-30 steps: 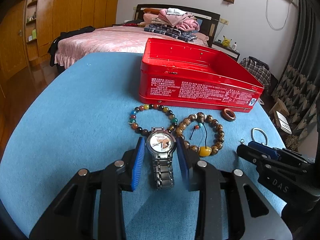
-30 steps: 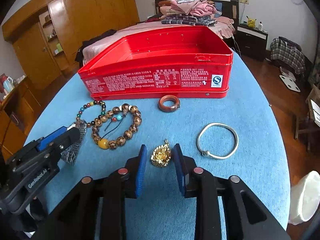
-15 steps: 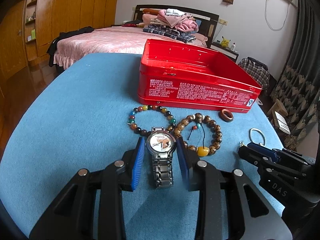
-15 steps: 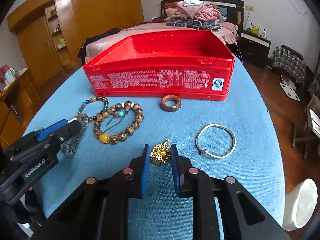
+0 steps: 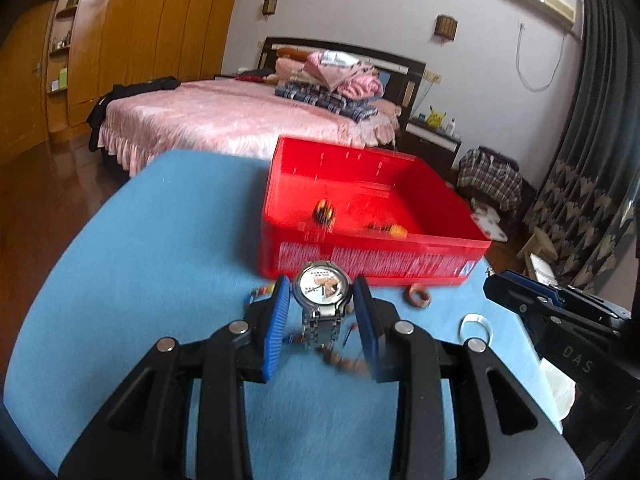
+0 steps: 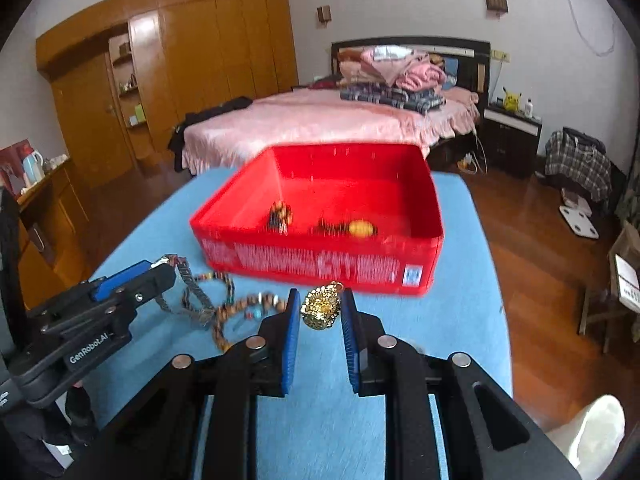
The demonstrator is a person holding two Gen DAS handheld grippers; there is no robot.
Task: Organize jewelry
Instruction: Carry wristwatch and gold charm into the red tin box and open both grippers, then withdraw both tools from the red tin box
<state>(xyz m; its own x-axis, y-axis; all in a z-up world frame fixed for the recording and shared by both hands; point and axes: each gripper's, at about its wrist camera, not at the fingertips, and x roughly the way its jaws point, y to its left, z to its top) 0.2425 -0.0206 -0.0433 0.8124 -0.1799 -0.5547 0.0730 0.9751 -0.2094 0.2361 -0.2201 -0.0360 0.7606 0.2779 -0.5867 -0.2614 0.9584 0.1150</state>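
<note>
Both lifted: L gripper (image 5: 322,298) pinching watch (image 5: 321,287), R gripper (image 6: 320,308) seemingly clamping pendant (image 6: 320,307).

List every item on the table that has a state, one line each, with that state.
Left tool: shut on the wristwatch.
Wristwatch: held off the cloth, dial facing the camera, band hanging.
Right tool: shut on the gold pendant.
Gold pendant: gripped, lifted.
Red tin box: open, no lid on it, a few beaded pieces inside.
Silver bangle: lying flat on the cloth.
Brown ring: lying on the cloth by the tin.
</note>
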